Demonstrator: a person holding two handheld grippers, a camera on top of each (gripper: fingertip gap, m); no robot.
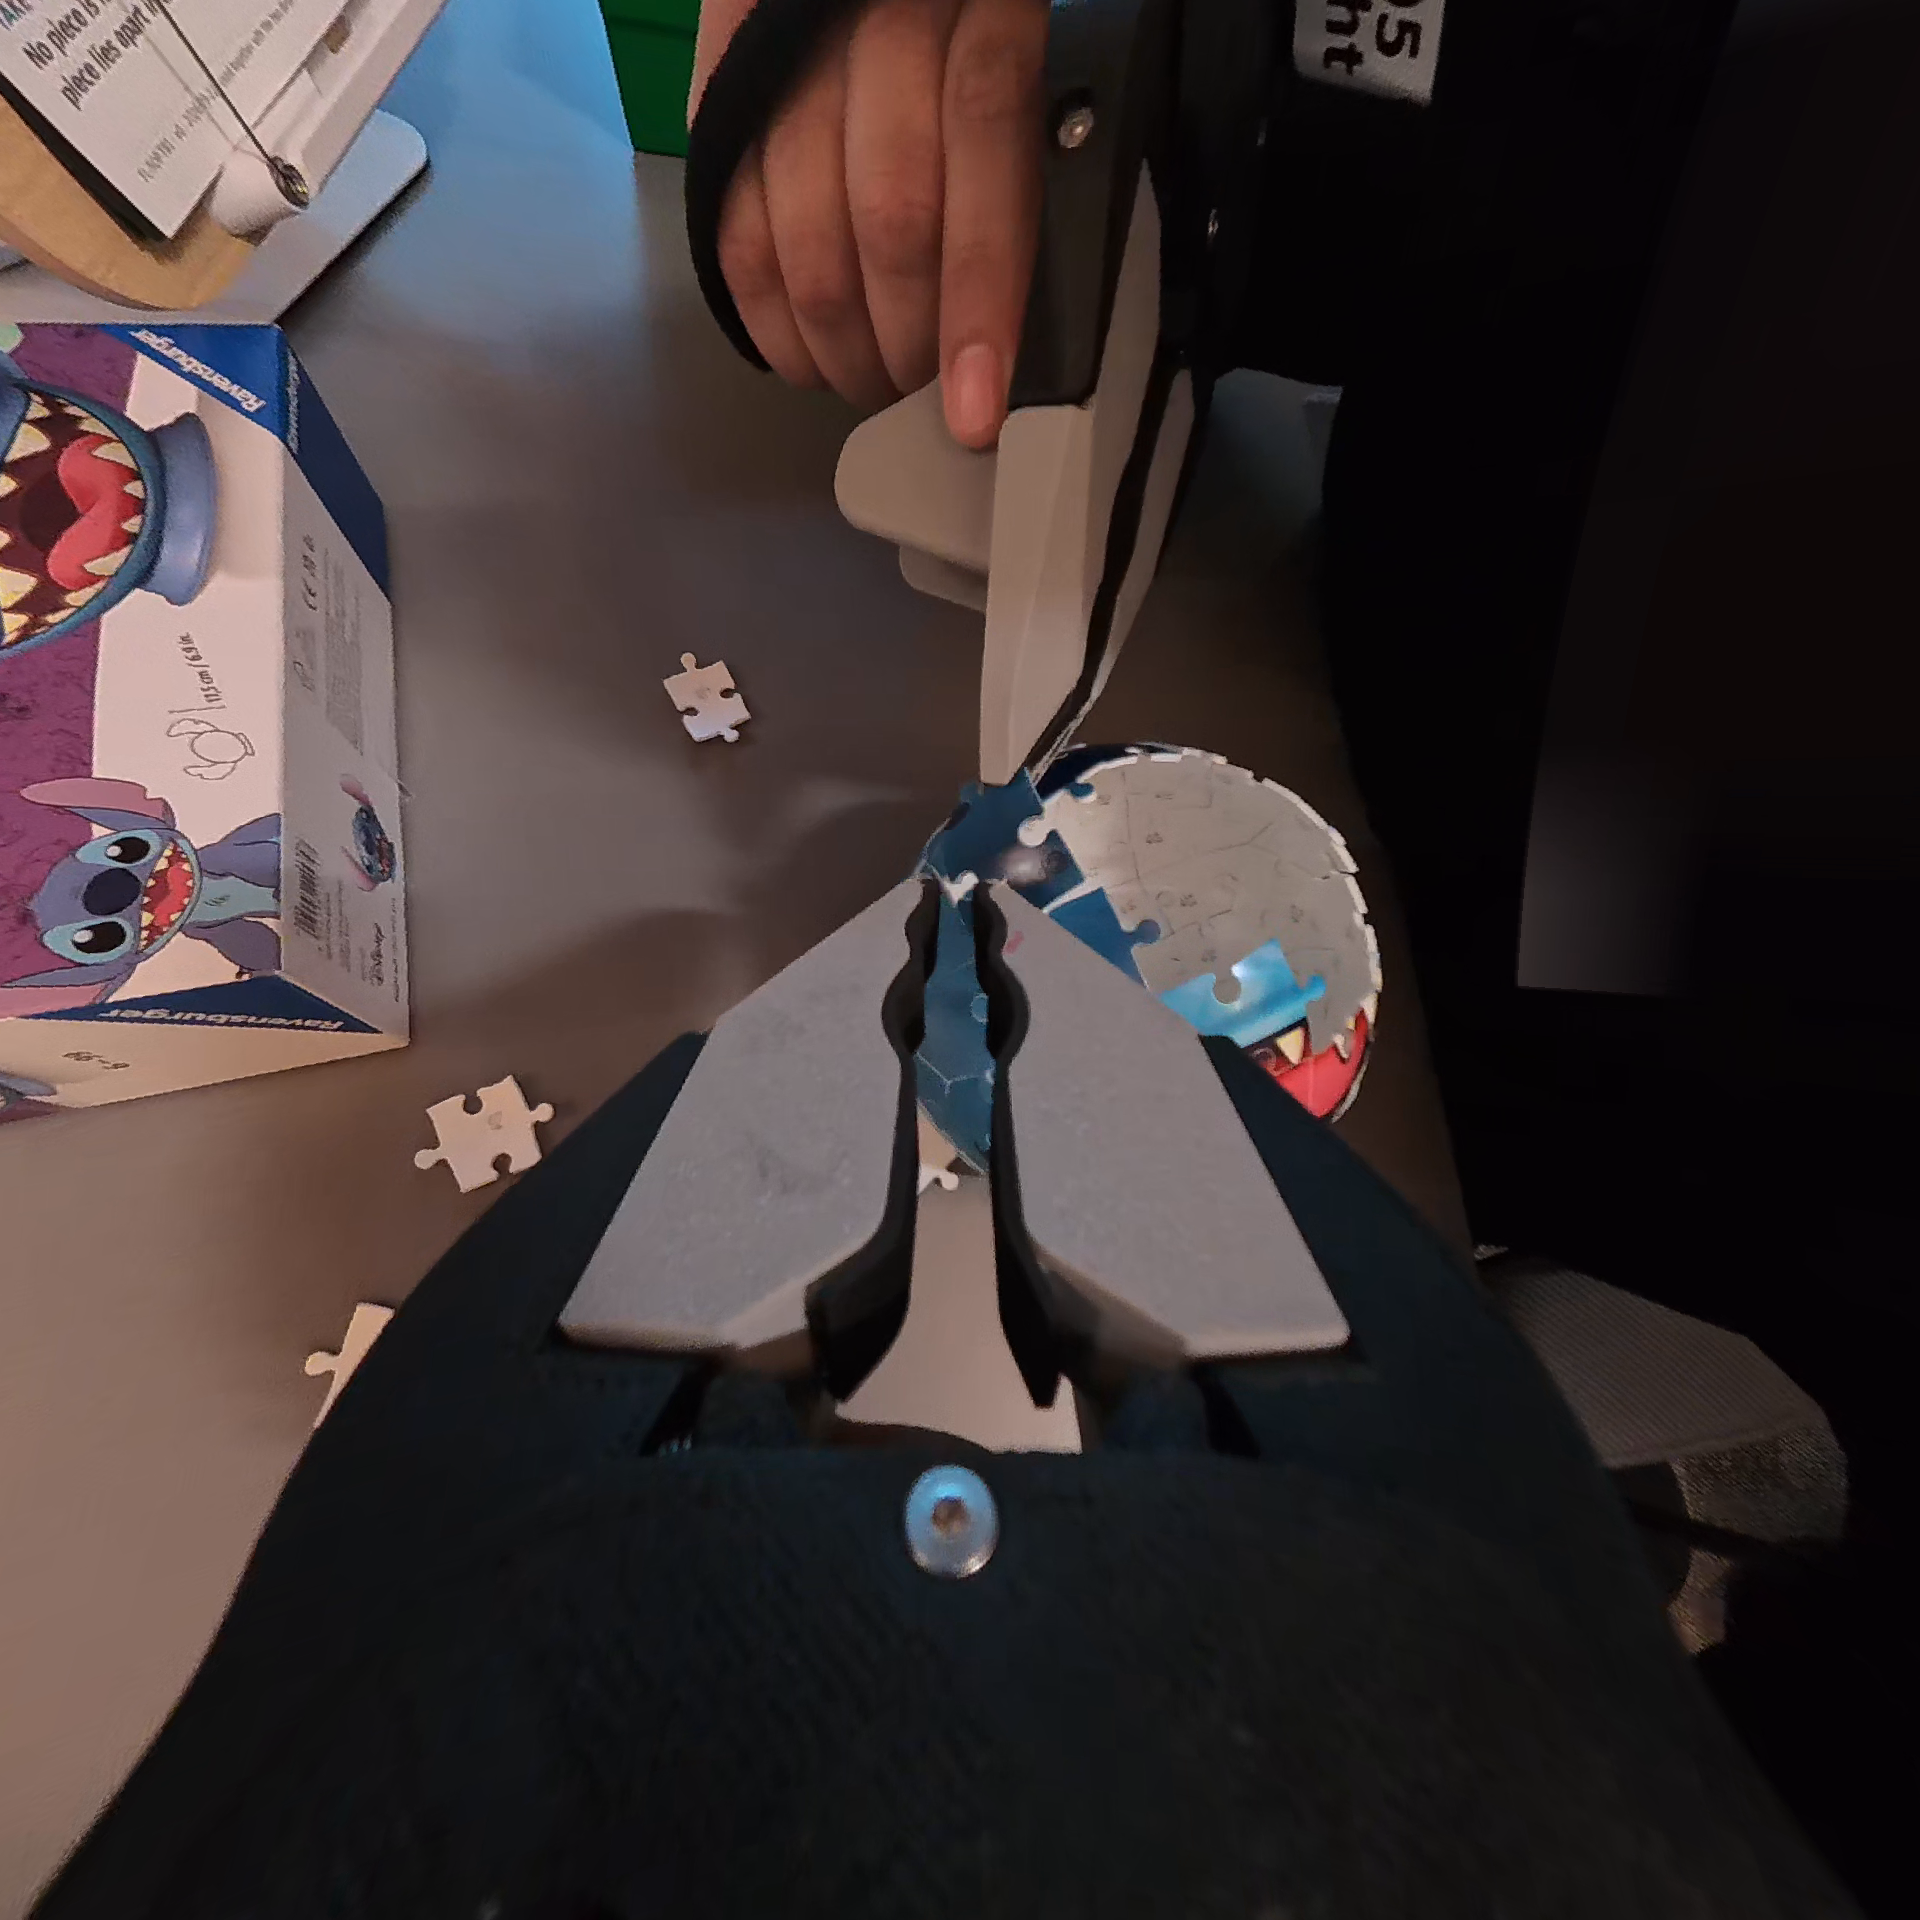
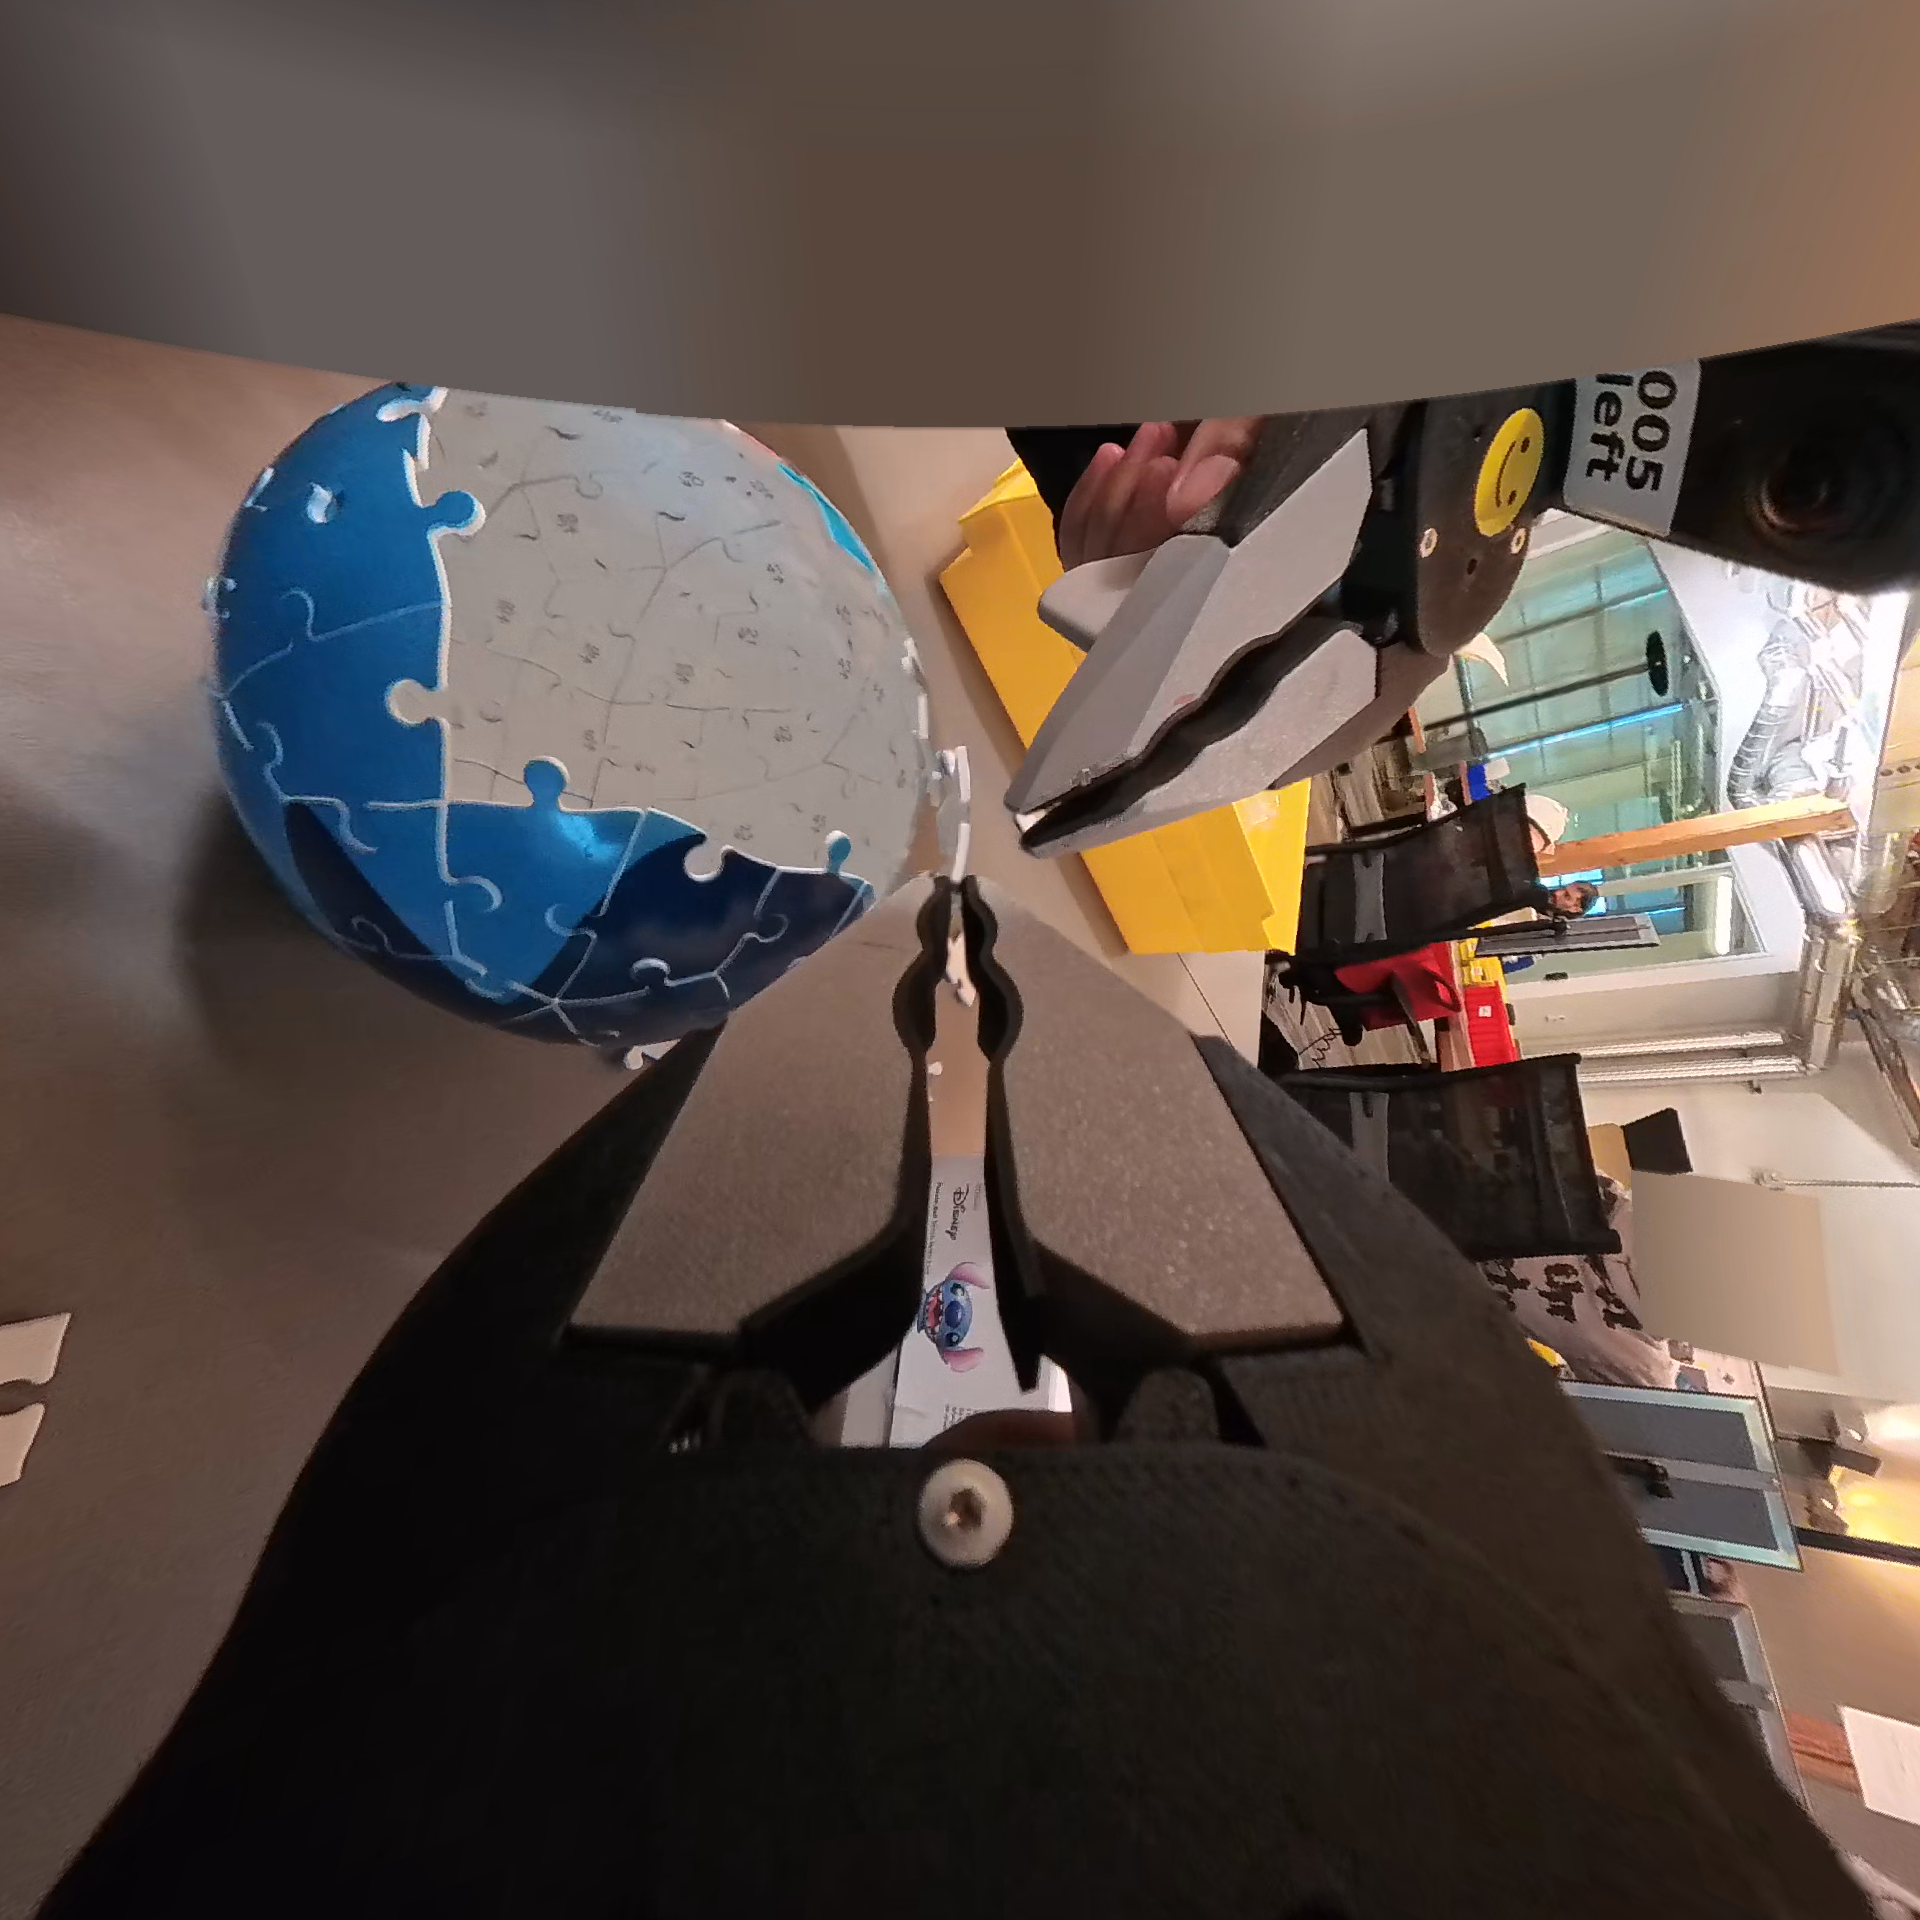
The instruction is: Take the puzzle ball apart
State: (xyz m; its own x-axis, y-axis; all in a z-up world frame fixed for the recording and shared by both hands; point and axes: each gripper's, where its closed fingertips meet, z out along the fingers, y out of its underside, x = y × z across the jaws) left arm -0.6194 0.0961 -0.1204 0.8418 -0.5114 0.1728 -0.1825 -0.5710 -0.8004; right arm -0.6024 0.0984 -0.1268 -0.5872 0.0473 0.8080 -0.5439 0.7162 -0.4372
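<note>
The puzzle ball [image 2: 623, 644] rests on the grey table [image 1: 571, 468]. It is a partly open shell, blue outside and white inside, and also shows in the left wrist view [image 1: 1226, 883]. My right gripper [image 2: 956, 883] is shut on a puzzle piece [image 2: 951, 800] at the shell's rim. In the left wrist view it [image 1: 1003, 779] comes down from above onto that blue piece [image 1: 982, 821]. I cannot tell whether the piece is still locked in. My left gripper [image 1: 956, 896] is shut just beside the rim, with nothing seen in it [image 2: 1029, 826].
The puzzle box [image 1: 208, 675] stands at the left. Loose white pieces [image 1: 707, 698] [image 1: 483, 1132] [image 1: 348, 1351] lie on the table between the box and the ball. A stand with a booklet [image 1: 156, 125] is at the far left. A yellow bin [image 2: 1143, 831] sits beyond the ball.
</note>
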